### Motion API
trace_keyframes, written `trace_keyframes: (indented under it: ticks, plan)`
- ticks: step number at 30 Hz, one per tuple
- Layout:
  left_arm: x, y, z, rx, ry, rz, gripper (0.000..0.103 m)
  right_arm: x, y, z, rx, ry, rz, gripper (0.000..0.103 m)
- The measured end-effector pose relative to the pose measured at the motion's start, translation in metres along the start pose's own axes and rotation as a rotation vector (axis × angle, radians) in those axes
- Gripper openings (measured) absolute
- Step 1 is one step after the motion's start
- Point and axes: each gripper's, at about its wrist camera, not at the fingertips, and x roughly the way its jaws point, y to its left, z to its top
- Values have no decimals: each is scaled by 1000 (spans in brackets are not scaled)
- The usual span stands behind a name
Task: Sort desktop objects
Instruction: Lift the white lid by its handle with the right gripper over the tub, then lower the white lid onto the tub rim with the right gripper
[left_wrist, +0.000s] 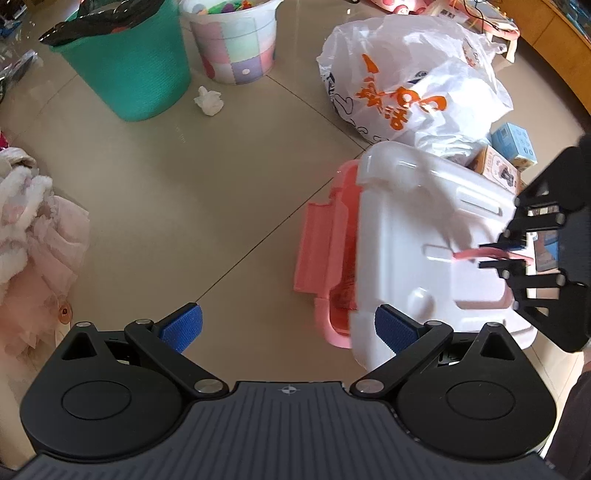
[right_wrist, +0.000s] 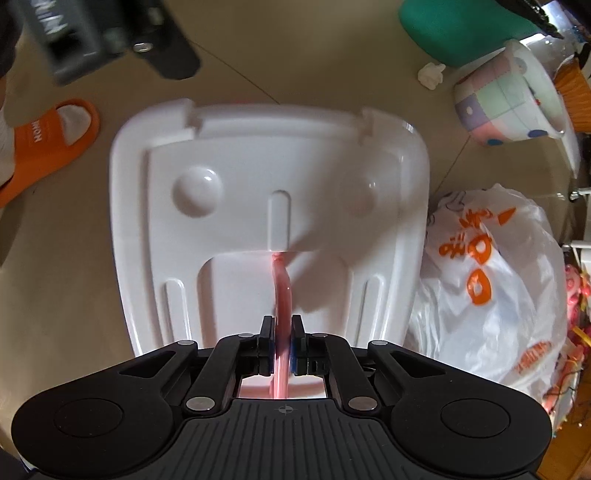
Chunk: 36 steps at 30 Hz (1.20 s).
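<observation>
Right gripper (right_wrist: 282, 343) clamps pink handle (right_wrist: 281, 291); left gripper (left_wrist: 288, 326) agape; slipper (right_wrist: 48, 136) reads "MOWN".

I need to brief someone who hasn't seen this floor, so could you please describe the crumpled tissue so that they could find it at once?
Start at the big teal bucket on the tiled floor, with the pastel patchwork bucket beside it. The crumpled tissue lies on the bare tiles in front of the gap between them. It is the only small white wad there, far smaller than the printed white plastic bag.

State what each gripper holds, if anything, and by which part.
The right gripper is shut on the pink handle of the white lid, pinching the thin strap between its fingers. The left gripper is open and holds nothing.
</observation>
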Motion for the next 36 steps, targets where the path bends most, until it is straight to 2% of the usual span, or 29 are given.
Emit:
trace_keyframes:
  ticks: [6,17,26,31,36]
  plan:
    - [3,2,4,11,-2,-18,102,12,-10,17,10,-4,17,7]
    - [10,-3,10,18,19,-24,102,27,0,27,-44,-2,18,7]
    - [9,-15,12,43,17,-23,102,35,-4,16,9,3,33,7]
    - [12,-16,13,40,22,-5,102,34,-12,7,74,-28,51,6]
    - [14,-19,14,45,24,6,102,35,-13,-2,88,-37,38,7]
